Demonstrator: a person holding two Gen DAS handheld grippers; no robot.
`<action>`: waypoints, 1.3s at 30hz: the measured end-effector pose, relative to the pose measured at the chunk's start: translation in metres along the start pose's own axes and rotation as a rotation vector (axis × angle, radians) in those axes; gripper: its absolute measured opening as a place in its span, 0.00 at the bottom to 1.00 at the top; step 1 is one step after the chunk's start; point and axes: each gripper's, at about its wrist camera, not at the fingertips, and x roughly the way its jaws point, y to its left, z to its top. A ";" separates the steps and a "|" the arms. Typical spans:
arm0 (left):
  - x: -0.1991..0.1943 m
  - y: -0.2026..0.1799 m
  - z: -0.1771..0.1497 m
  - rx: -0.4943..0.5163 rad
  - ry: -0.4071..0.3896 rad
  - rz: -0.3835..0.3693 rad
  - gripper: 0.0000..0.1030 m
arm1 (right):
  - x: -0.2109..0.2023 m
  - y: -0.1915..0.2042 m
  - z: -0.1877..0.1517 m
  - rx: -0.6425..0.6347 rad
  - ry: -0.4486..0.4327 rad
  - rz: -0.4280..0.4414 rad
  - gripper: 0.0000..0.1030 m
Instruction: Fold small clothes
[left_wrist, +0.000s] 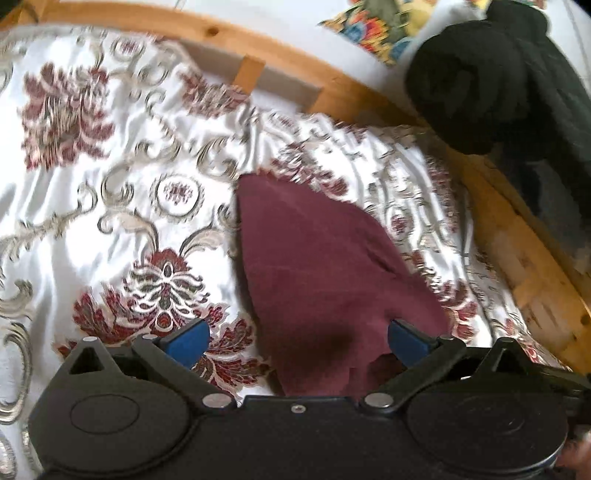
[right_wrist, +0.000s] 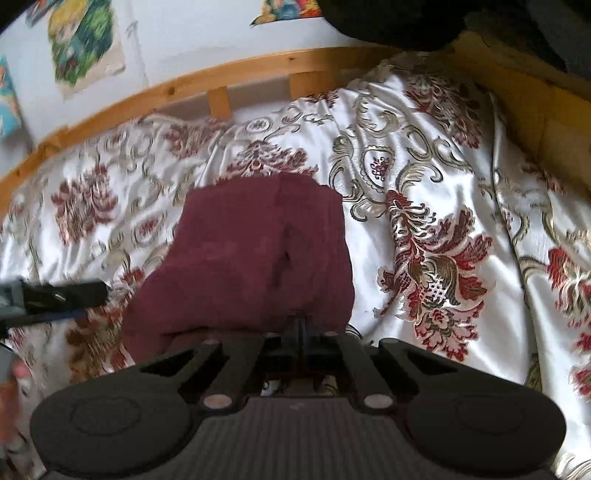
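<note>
Right tongs (right_wrist: 301, 325) are clamped on the near edge of the maroon cloth (right_wrist: 255, 254) lying on the bedspread (right_wrist: 424, 155); left tongs (left_wrist: 297, 338) gape wide, holding nothing. It's light and floppy, so I'd pinch corners or hems.

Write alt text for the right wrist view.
The right gripper, fingers shut, pinches the near edge of a maroon cloth lying on a white floral bedspread. The left gripper pokes in from the left edge, and a wooden bed frame curves behind.
</note>
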 end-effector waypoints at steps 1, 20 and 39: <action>0.007 0.003 0.001 -0.011 0.012 -0.005 0.99 | -0.002 -0.005 0.002 0.031 -0.015 0.021 0.02; 0.039 0.021 -0.010 -0.103 0.154 -0.064 0.99 | 0.031 -0.015 0.013 0.051 0.040 0.102 0.07; 0.057 0.023 -0.007 -0.161 0.131 -0.141 0.99 | 0.076 -0.072 0.044 0.258 -0.132 0.178 0.77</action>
